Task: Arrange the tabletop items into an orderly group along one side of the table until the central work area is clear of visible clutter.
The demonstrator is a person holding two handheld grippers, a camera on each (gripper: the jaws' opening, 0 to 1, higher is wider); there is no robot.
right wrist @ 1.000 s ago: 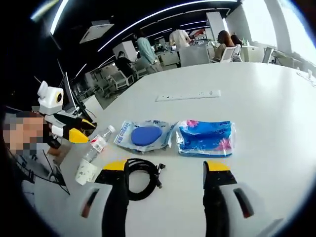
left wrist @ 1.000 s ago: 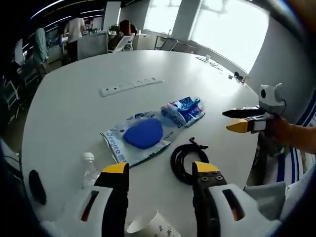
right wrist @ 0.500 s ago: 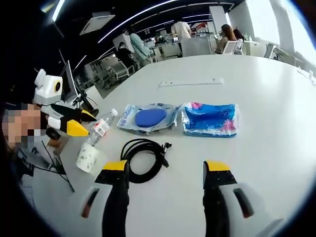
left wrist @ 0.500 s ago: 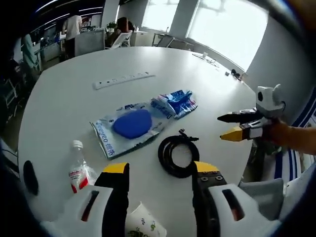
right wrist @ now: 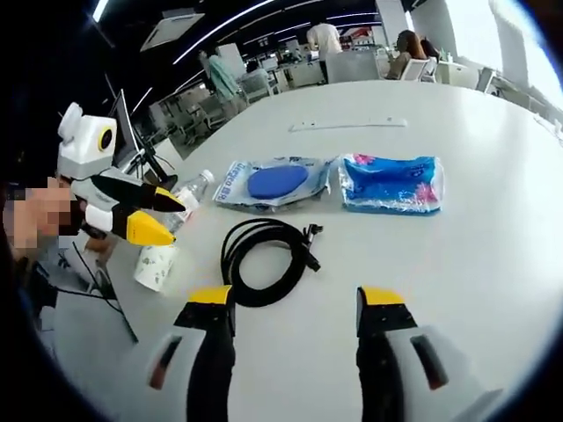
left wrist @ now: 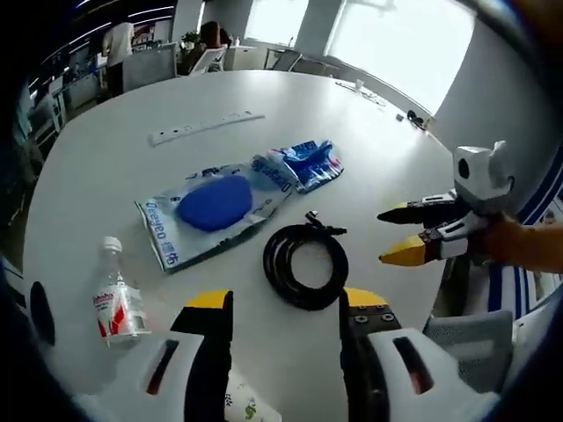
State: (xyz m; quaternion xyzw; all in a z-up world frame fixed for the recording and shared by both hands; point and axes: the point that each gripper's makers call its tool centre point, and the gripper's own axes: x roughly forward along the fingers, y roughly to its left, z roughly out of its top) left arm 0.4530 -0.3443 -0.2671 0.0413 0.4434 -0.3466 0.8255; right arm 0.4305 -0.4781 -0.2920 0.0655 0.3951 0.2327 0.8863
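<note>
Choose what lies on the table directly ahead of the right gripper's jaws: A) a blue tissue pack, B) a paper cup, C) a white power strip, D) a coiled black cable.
D: the coiled black cable lies just beyond the open right gripper, on the white table.

An open-plan office: a big white meeting table (right wrist: 493, 264), desks, office chairs (right wrist: 350, 66) and ceiling strip lights (right wrist: 220, 22).

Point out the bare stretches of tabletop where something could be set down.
Bare stretches: beyond the power strip toward the far edge, and right of the blue tissue pack. Also the near table, right of the black cable. Crowded: the bottle, paper cup and blue-pad pouch side.
</note>
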